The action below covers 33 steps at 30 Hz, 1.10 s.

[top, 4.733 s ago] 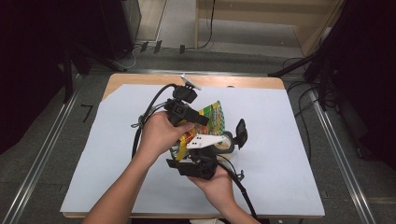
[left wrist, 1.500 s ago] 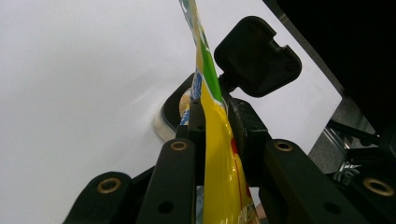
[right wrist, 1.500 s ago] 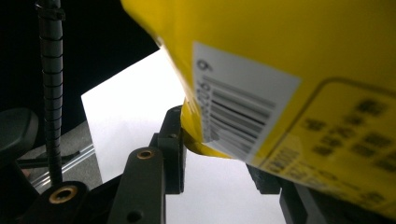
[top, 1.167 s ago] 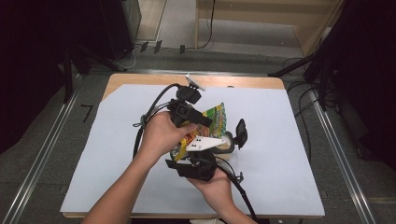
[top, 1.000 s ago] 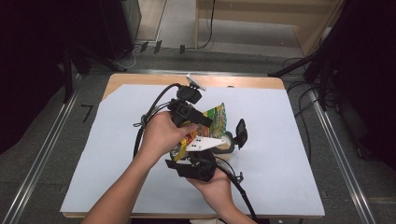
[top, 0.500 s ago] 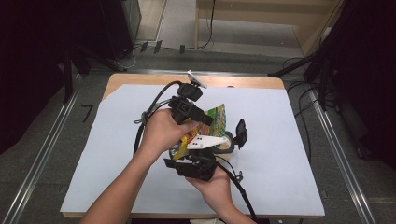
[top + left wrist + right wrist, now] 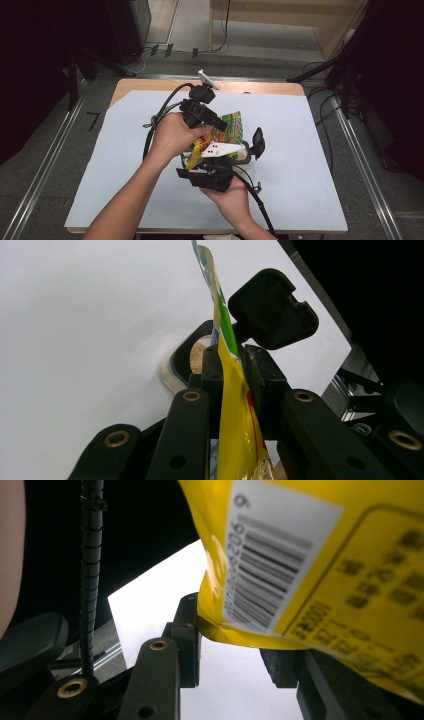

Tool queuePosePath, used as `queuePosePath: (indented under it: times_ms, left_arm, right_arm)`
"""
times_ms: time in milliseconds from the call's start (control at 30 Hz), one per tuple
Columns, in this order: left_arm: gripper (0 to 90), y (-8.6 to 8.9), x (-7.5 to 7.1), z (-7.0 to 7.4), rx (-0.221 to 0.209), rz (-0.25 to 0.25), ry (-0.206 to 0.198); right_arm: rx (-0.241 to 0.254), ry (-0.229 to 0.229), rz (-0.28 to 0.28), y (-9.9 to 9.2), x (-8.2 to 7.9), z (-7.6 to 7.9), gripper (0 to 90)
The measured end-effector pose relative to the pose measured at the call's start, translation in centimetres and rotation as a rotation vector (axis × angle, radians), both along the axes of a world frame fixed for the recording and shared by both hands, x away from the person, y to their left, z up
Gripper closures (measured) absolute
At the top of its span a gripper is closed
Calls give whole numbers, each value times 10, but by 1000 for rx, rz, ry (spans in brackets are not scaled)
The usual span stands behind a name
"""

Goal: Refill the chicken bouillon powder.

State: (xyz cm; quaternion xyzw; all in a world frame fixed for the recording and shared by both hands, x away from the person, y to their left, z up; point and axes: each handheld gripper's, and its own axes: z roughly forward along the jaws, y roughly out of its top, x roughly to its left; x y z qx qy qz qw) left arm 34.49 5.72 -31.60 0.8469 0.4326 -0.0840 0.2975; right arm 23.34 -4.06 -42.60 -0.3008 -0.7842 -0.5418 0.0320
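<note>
A yellow and green snack bag (image 7: 231, 125) hangs over the middle of the table between both grippers. My left gripper (image 7: 218, 125) is shut on the bag's flat top edge (image 7: 235, 405), one pad on each face. My right gripper (image 7: 211, 152) comes from below. The bag's bulging barcode end (image 7: 310, 555) sits between its jaws, and the left pad (image 7: 189, 630) presses its side. Just behind the bag stands a clear container (image 7: 245, 156) with a black rim (image 7: 184, 351) and brown contents. Its black lid (image 7: 258, 142) is flipped open.
White paper (image 7: 310, 150) covers the wooden table (image 7: 260, 87), with bare sheet on all sides of the hands. Metal rails (image 7: 360, 165) run along both sides. Black cables (image 7: 155, 120) trail from the grippers across the sheet.
My left gripper has edged slightly toward the far side with the bag's top still in it. The right hand and the container have stayed put.
</note>
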Motion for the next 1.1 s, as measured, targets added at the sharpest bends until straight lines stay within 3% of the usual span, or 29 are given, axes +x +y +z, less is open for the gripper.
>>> queuePosePath:
  times_ms: [1100]
  left_arm:
    - [797,1,3,-5,16,-7,11]
  right_arm:
    - [-44,-24,1,0,1,-4,614]
